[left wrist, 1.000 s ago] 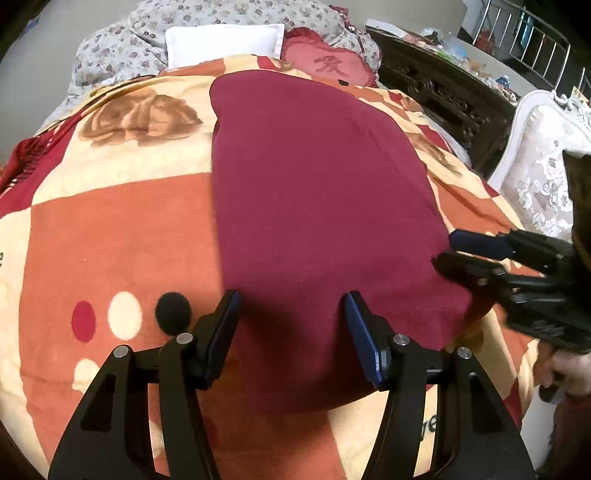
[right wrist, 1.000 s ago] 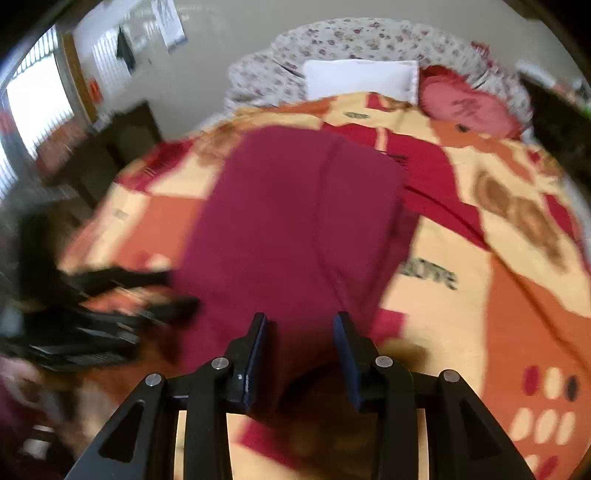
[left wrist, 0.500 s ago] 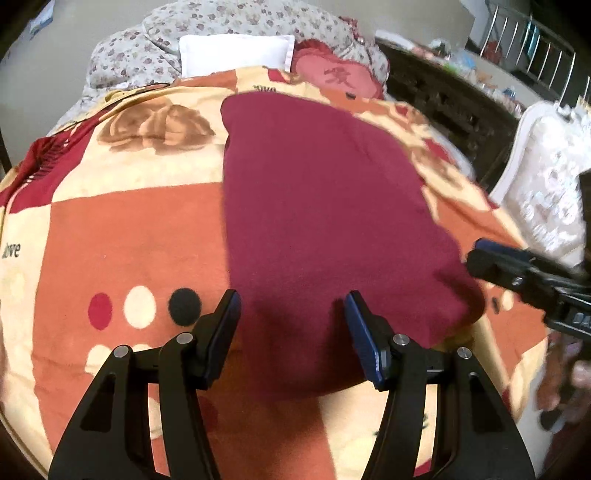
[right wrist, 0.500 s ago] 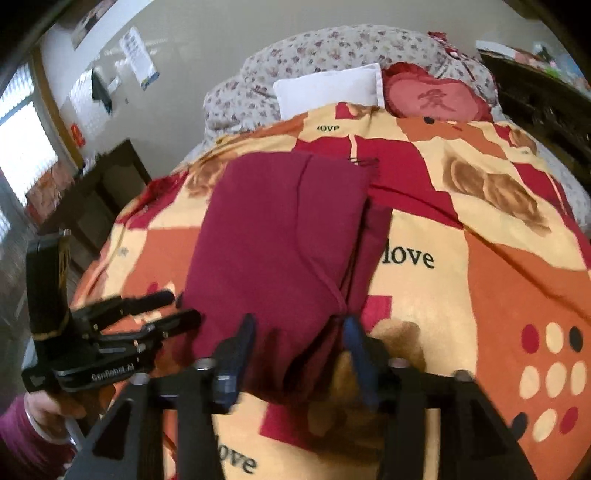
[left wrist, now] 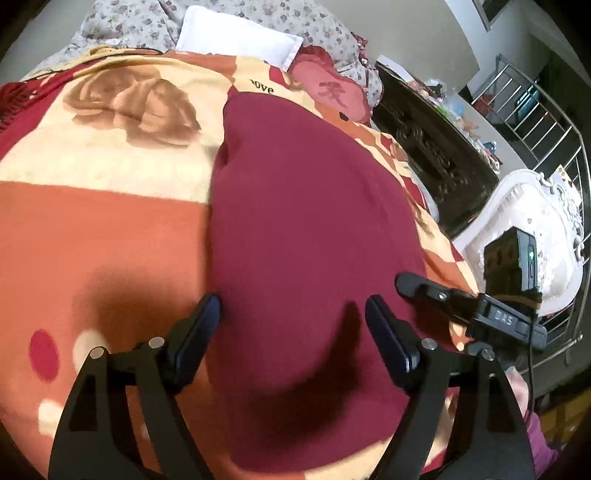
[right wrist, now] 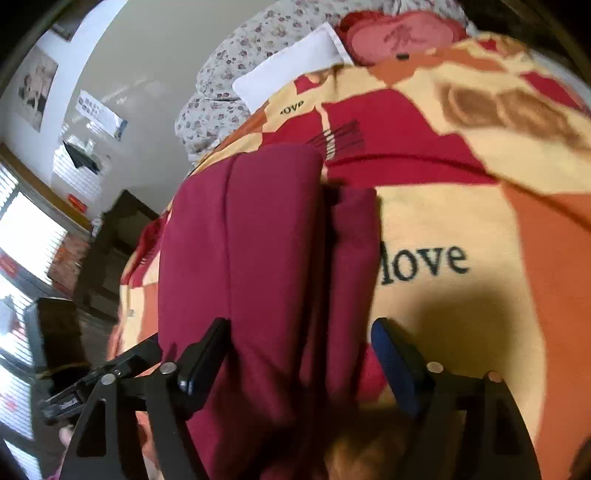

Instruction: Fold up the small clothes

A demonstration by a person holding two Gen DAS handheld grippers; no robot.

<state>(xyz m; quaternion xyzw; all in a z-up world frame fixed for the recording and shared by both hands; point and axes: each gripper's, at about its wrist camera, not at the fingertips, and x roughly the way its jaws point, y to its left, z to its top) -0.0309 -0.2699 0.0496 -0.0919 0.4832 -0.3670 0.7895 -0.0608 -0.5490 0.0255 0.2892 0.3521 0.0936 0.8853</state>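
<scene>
BEDROOM, mid-fold: I hold both grippers low over the maroon garment [left wrist: 303, 229], which lies lengthwise on the orange-and-cream blanket [left wrist: 103, 229] w/ the near end toward me. My left gripper [left wrist: 291, 332] is spreading, jaws opening; cloth lies under and between the fingers but the pads don't press it. My right gripper [right wrist: 299, 354] is likewise opening over the garment's right side, where a narrower folded layer runs beside the main panel; nothing pinched there either. In the left wrist view the right gripper [left wrist: 469, 310] shows at the garment's right edge, near the bed's side.

Judgement: a lengthwise fold looks done, and the next step is prob. a fresh grip on the near end to fold it toward the pillow [left wrist: 236, 33].

What could go wrong, as I see it:
- Pinch too shallow, and I catch the top layer only; the layers slide apart and the fold opens.
- Pinch too deep, and the plush blanket comes up w/ the cloth, dragging everything.
- Two hands lift unevenly, and the edge skews, so corners won't meet.
- The right-hand strip isn't flush w/ the main panel; lifting as is could leave a lumpy, crooked stack.
</scene>
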